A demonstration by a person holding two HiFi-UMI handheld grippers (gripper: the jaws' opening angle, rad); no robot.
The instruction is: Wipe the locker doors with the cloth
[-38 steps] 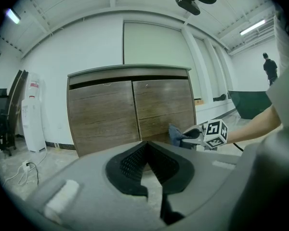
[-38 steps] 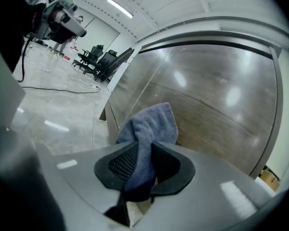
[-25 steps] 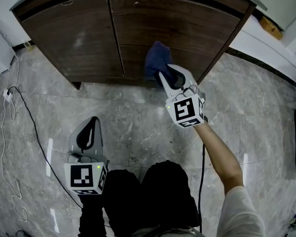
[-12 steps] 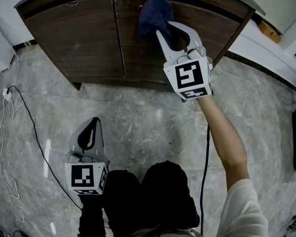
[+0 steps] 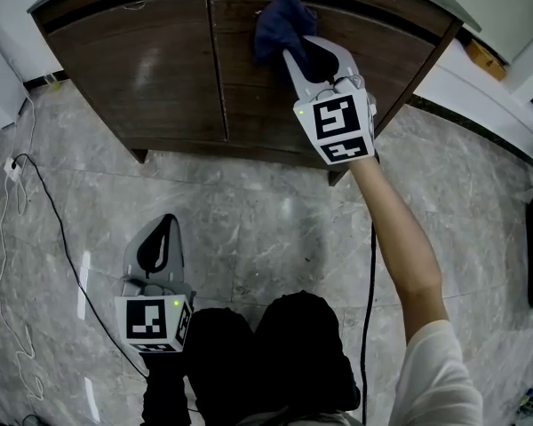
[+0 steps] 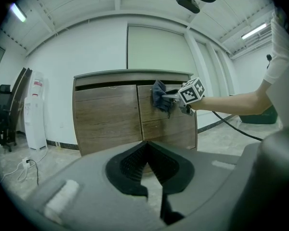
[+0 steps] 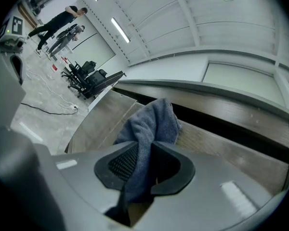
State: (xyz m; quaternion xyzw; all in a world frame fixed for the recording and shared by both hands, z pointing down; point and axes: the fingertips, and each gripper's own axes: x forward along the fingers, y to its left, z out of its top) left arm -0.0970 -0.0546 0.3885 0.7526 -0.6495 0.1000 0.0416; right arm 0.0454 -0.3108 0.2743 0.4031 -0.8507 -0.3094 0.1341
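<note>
A: Where the cloth (image 5: 280,20) is sought: upper centre, held against the right locker door (image 5: 382,56), pinched by the right gripper (image 5: 293,53).
B: Left gripper (image 5: 167,224): lower left, jaws pressed together, nothing held.

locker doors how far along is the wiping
Done: can't tell, wood shows no wipe marks. In hand: right gripper holds the cloth against the top of the right door. To do: likely the rest of it and the left door; left gripper idle, shut.

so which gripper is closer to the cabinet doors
Right. The right gripper holds the cloth against the right door; the left gripper hangs over the floor, well short of it.
</note>
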